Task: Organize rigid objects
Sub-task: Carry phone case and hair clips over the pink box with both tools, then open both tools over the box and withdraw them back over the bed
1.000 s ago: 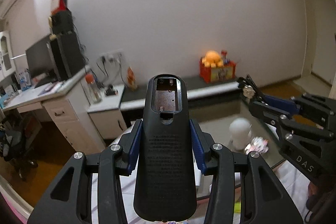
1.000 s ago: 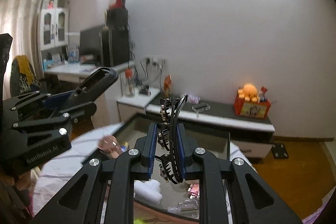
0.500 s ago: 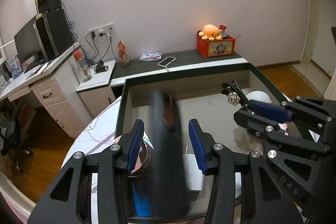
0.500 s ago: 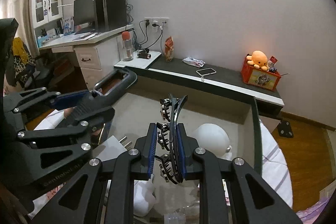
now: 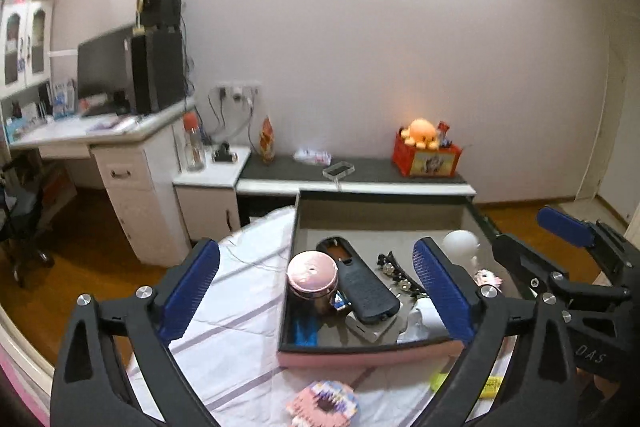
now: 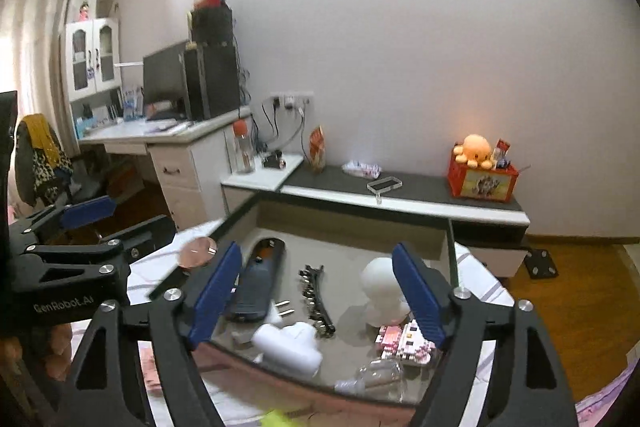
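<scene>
A grey-lined box with a pink outer wall [image 5: 360, 349] [image 6: 450, 247] sits on a striped cloth. Inside lie a black remote [image 5: 360, 283] [image 6: 256, 283], a black hair clip [image 5: 400, 275] [image 6: 316, 301], a pink lidded cup [image 5: 314, 279] and a white figure [image 6: 380, 287]. My left gripper [image 5: 316, 291] hangs over the box's near left corner, jaws opening, nothing between the pads. My right gripper [image 6: 318, 293] is above the box's front edge, jaws opening too, and empty. Each gripper shows at the edge of the other's view.
The box also holds a white plug adapter [image 6: 288, 343], a pink block toy [image 6: 404, 341] and a clear bottle [image 6: 376, 379]. Another pink block toy [image 5: 324, 401] lies on the cloth in front. Behind are a low bench [image 5: 360, 173] and a desk [image 5: 120, 131].
The left gripper let go of the remote and the right let go of the hair clip; both things now lie in the box. Both grippers opened wide and drew back.
</scene>
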A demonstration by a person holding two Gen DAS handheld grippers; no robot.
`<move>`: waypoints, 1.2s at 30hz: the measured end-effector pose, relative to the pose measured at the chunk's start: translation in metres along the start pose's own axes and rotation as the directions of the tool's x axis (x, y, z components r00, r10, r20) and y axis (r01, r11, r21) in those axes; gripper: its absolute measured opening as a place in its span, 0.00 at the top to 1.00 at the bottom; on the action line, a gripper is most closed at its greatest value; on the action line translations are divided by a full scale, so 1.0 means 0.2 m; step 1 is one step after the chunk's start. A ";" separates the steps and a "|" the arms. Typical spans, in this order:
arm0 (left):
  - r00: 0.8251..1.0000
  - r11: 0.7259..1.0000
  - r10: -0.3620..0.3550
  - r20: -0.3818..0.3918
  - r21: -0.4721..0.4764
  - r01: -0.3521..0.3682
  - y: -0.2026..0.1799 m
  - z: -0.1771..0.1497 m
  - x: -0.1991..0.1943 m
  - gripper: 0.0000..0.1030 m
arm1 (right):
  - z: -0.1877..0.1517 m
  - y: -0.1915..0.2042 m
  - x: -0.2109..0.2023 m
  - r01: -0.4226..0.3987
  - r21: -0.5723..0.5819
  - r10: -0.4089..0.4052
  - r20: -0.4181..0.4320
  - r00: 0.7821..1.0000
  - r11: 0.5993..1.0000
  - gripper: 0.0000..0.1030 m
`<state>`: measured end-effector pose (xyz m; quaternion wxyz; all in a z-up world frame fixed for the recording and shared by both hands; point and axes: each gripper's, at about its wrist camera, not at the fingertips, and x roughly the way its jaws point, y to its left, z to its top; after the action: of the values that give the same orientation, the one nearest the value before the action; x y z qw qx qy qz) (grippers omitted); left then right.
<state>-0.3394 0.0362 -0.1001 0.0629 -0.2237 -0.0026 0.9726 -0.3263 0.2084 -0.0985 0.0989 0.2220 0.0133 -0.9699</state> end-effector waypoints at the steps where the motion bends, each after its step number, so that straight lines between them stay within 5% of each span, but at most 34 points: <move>1: 1.000 1.000 0.008 0.013 0.012 -0.008 0.00 0.00 -0.05 0.02 | 0.01 0.02 -0.05 0.005 -0.005 -0.004 0.019 1.000 1.000 0.22; 11: 0.989 0.998 0.009 0.145 0.061 -0.018 -0.02 -0.08 -0.52 0.00 | -0.04 0.17 -0.47 0.063 -0.030 -0.058 0.141 0.988 0.998 0.19; 15: 0.989 0.998 0.002 0.150 0.065 -0.012 -0.02 -0.11 -0.63 0.00 | -0.10 0.17 -0.58 0.061 0.001 -0.061 0.152 0.987 0.998 0.00; 36: 0.997 0.994 -0.018 0.078 0.107 0.010 0.03 -0.27 -0.79 0.00 | -0.28 0.22 -0.84 0.089 0.013 -0.090 0.129 0.988 0.996 0.00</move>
<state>-0.1748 0.0099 -0.0800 0.0814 -0.1815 0.0452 0.9790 -0.1462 0.2011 -0.0756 0.0552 0.1580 0.0131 -0.9858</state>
